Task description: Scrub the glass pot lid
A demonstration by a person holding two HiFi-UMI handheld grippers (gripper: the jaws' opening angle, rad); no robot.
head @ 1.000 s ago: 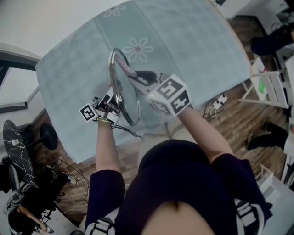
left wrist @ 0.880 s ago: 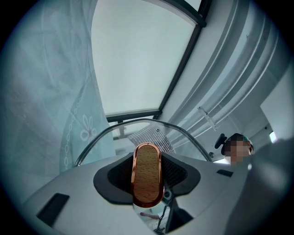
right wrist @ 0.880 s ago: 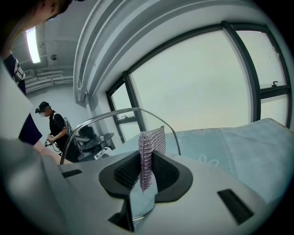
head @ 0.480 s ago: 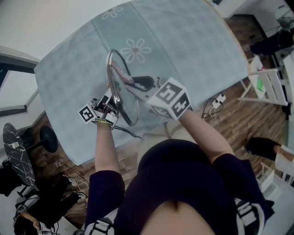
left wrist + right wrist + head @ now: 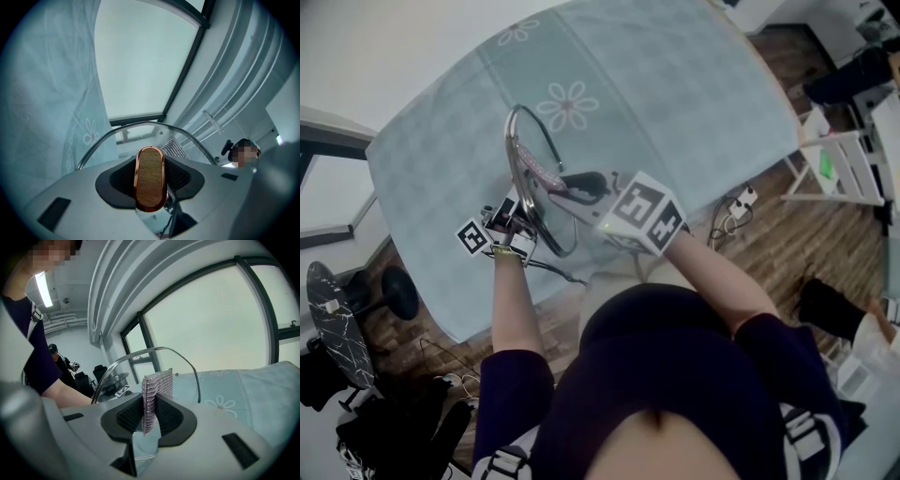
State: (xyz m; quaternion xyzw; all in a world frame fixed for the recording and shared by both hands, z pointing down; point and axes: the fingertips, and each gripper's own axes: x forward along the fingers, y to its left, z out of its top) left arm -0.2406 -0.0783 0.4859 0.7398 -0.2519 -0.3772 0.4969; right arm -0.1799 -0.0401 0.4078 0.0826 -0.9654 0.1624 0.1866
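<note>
Lid-scrubbing step: left gripper (image 5: 514, 217) clamps the knob (image 5: 150, 176), holding the glass pot lid (image 5: 536, 202) on edge above the bench (image 5: 675, 84); right gripper (image 5: 150, 417) grips the mesh scrubber (image 5: 157, 384), which I would press flat and sweep rim-to-rim.

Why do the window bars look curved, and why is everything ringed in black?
Left and right gripper views: wide-angle lenses bow the straight window bars and blacken the corners; daylight behind them glares white. Head view: the table bulges likewise; the person's torso at the bottom looks soft.
</note>
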